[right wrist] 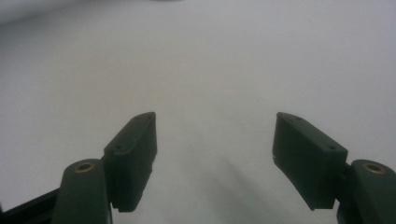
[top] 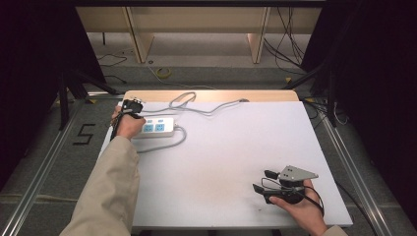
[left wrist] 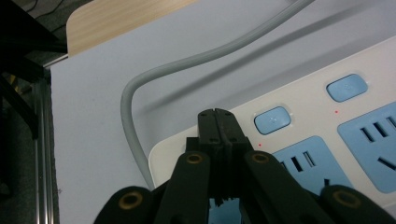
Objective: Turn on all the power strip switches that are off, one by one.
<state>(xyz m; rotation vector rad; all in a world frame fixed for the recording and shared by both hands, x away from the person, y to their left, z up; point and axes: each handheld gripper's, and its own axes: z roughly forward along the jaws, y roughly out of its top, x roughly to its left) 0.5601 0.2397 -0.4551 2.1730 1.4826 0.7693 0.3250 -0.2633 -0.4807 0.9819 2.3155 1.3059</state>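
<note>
A white power strip with blue sockets and blue switch buttons lies at the far left of the white table top. My left gripper is at the strip's left end. In the left gripper view this gripper is shut, its joined tips over the strip's corner, just left of a blue button. Nothing shows between the jaws. My right gripper rests low at the front right, far from the strip. It stands open over bare white surface.
The strip's grey cable loops across the back of the table and curls round the strip's left end. A wooden strip edges the table's far side. Metal rails and cables lie on the floor around.
</note>
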